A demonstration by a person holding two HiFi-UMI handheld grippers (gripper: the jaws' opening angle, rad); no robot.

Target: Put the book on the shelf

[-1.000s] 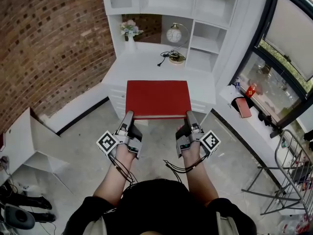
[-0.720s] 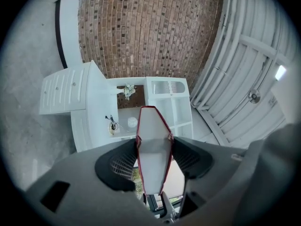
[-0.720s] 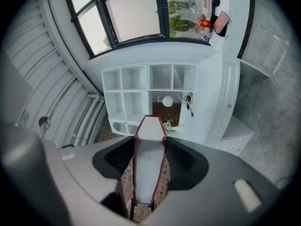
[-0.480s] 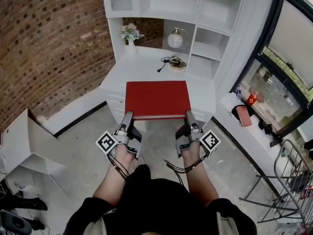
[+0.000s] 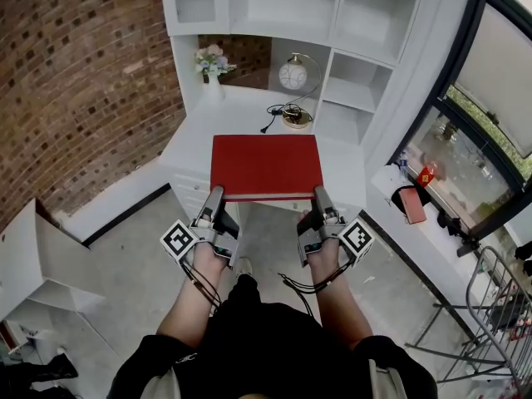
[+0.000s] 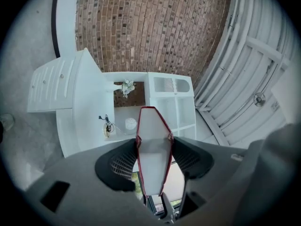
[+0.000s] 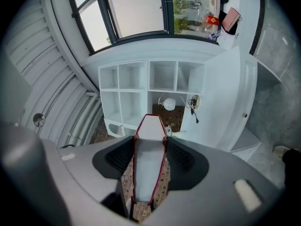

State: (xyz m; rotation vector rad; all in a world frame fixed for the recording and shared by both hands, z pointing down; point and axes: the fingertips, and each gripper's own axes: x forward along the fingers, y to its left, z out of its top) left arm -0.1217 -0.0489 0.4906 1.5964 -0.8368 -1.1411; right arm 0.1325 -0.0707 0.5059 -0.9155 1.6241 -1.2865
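A large red book (image 5: 266, 166) is held flat in the air in front of a white shelf unit (image 5: 287, 7). My left gripper (image 5: 218, 199) is shut on the book's near left corner, and my right gripper (image 5: 320, 199) is shut on its near right corner. In the left gripper view the book's white page edge (image 6: 153, 149) runs between the two dark pads (image 6: 123, 164). In the right gripper view the same white edge with its red rim (image 7: 149, 150) sits clamped between the pads (image 7: 181, 160). The shelf compartments (image 7: 162, 76) stand open ahead.
A white desk (image 5: 249, 110) under the shelves carries a flower vase (image 5: 213, 61), a round clock (image 5: 292, 76) and a cable. A brick wall (image 5: 75, 81) is to the left, a window (image 5: 490, 115) with a sill holding a red book to the right. A white cabinet (image 5: 33, 248) leans at the left.
The view has shifted a little closer to the shelf; the book and both grippers keep the same hold and sit slightly farther forward over the desk edge.
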